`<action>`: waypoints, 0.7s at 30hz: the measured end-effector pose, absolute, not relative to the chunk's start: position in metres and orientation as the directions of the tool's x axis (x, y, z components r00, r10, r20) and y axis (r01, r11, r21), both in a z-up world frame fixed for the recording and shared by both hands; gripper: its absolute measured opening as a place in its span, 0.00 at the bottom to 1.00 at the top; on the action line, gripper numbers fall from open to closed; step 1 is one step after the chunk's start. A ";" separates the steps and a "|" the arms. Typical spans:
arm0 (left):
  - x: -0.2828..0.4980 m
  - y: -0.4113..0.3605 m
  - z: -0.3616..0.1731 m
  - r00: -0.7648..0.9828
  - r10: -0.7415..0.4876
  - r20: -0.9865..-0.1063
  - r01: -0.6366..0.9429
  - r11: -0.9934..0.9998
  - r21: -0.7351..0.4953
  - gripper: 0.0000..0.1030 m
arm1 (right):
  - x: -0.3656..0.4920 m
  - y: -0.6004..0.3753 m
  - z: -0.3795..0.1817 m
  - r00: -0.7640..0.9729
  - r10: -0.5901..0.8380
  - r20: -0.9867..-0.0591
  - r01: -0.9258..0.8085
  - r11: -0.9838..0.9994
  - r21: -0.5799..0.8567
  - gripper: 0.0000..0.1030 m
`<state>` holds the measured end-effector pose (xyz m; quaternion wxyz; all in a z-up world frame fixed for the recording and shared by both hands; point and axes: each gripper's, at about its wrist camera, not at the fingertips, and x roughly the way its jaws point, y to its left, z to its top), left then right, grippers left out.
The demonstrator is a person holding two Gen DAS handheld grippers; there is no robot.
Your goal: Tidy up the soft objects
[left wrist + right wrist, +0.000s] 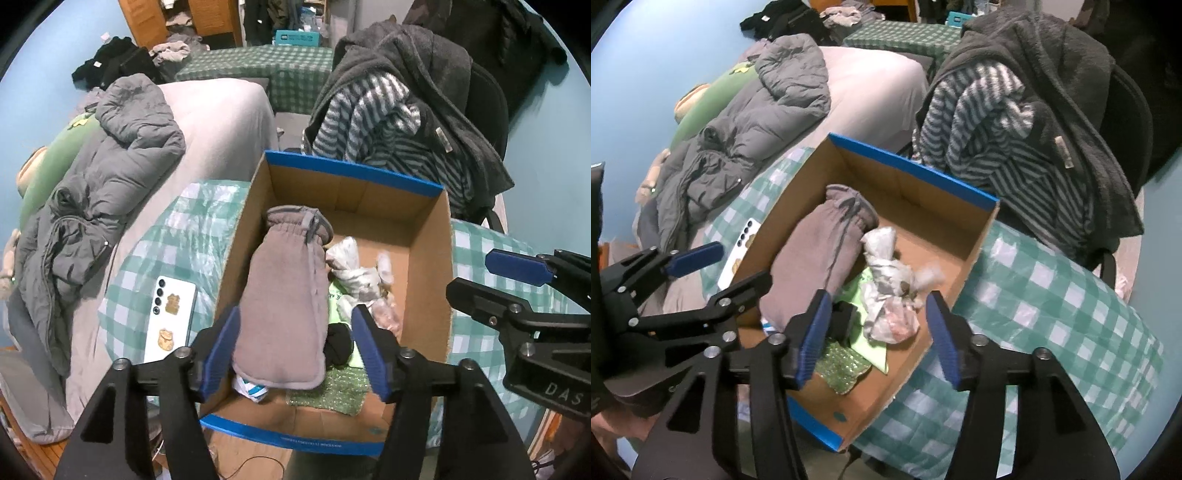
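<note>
An open cardboard box [428, 258] with blue rims stands on a green checked cloth. A grey-brown mitten [284, 295] lies in it along its left wall, beside a white crumpled cloth [354, 273], a black item [338, 343], a light green piece [338, 299] and a sparkly green pad [328, 391]. My left gripper [295, 350] is open above the box's near end, its fingers either side of the mitten and apart from it. My right gripper [875, 332] is open and empty over the box [960, 251], near the white cloth [886, 288] and the mitten [820, 254].
A white phone [171, 317] lies on the checked cloth left of the box. A grey jacket [110, 177] lies on the bed at the left. A chair behind the box carries a striped garment [388, 125] and a dark fleece [443, 74].
</note>
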<state>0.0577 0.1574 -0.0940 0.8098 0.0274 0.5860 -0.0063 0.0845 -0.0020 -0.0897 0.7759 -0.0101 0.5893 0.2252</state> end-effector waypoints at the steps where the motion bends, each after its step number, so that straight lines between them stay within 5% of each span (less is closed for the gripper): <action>1: 0.056 0.157 -0.089 0.321 0.028 -0.947 0.036 0.998 0.042 0.68 | 0.084 -0.003 -0.088 0.207 0.338 -0.918 -0.360 0.899 0.250 0.55; 8: 0.042 0.154 -0.064 0.364 0.081 -0.928 0.029 0.995 0.098 0.79 | 0.074 -0.016 -0.068 0.237 0.338 -0.911 -0.351 0.904 0.244 0.60; 21: 0.016 0.141 -0.023 0.402 0.111 -0.909 0.041 0.989 0.139 0.79 | 0.058 -0.034 -0.031 0.297 0.349 -0.889 -0.362 0.902 0.234 0.65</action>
